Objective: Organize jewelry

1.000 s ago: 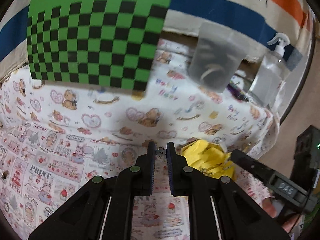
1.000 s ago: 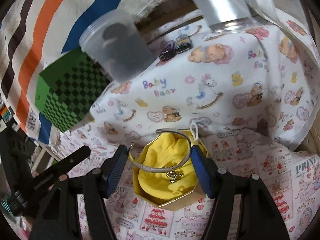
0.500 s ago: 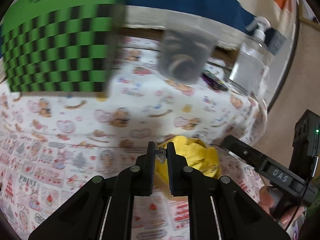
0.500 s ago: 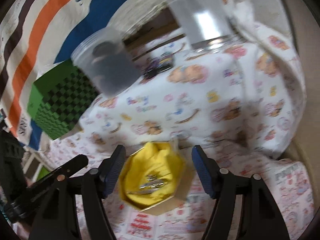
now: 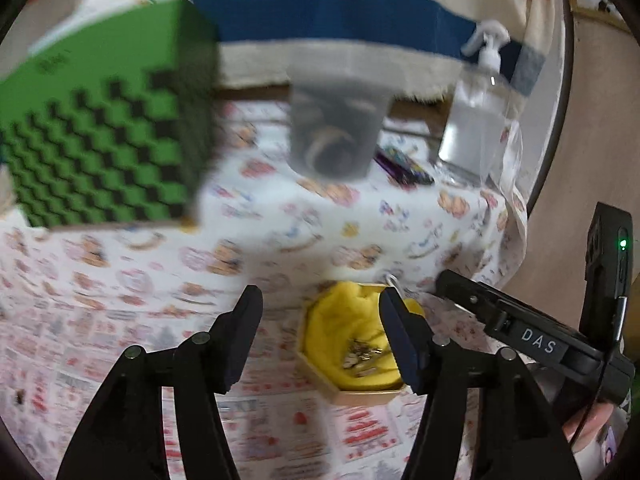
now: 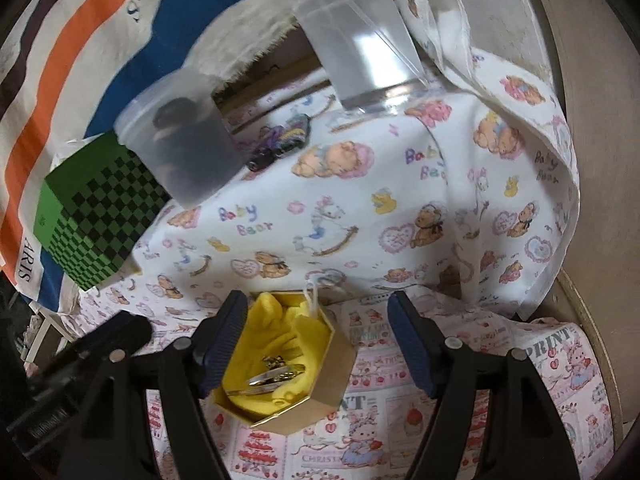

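A gold octagonal box (image 6: 332, 364) lined with yellow cloth (image 6: 280, 336) sits on the patterned tablecloth. It also shows in the left wrist view (image 5: 360, 394). Inside lie a silver bangle and small gold jewelry pieces (image 6: 276, 376), also visible in the left wrist view (image 5: 360, 356). My left gripper (image 5: 320, 332) is open and empty above the table, with its right finger over the box. My right gripper (image 6: 316, 340) is open and empty, with the box between its fingers and toward the left one.
A green checkered box (image 5: 104, 140) stands at the back left. A frosted plastic tub (image 5: 336, 132) and a clear spray bottle (image 5: 476, 120) stand at the back. Small dark items (image 6: 280, 144) lie by the tub. The table's edge drops off at the right (image 6: 568, 240).
My left gripper has opened and no longer holds the small charm. The bangle my right gripper held a second ago now lies in the box. Both views have shifted.
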Demonstrator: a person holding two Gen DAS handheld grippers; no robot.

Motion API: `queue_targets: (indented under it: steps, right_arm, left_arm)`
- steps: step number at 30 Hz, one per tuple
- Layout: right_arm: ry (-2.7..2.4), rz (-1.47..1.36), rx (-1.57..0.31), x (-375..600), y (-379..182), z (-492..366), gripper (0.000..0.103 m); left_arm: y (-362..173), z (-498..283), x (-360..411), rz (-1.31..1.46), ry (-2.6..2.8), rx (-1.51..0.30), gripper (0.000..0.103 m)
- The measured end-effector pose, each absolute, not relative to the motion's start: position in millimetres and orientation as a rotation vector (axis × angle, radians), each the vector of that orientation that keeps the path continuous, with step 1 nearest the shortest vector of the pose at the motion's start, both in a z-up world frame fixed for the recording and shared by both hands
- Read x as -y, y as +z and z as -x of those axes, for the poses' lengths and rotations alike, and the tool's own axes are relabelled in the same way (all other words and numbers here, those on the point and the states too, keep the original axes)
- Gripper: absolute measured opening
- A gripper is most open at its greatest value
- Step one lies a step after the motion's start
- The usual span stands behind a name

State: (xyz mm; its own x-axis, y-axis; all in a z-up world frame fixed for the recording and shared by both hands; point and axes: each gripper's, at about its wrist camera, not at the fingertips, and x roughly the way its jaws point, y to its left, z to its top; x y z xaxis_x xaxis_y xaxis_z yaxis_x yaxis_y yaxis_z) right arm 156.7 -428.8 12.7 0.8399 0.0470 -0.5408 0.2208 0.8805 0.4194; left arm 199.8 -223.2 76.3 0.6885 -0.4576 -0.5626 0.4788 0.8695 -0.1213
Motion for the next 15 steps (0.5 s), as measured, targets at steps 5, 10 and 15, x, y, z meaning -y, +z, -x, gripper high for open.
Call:
queue_targets:
  steps: [5,10,15]
  right_arm:
    - [-0.136,-0.408,-0.504,409,33,-148,0.079]
    - [-0.097,-0.334,-0.468,383,46,-138,0.088]
    - [-0.066,-0.269,-0.413,355,56,-125,0.101]
  left_arm:
    - [95,-178,185,-0.069,-0.45,-0.519,0.07]
    - [111,-162,145,-0.07,-0.376,-0.439,0.077]
    - [111,-148,103,-0.05,-0.298,-0.384,0.089]
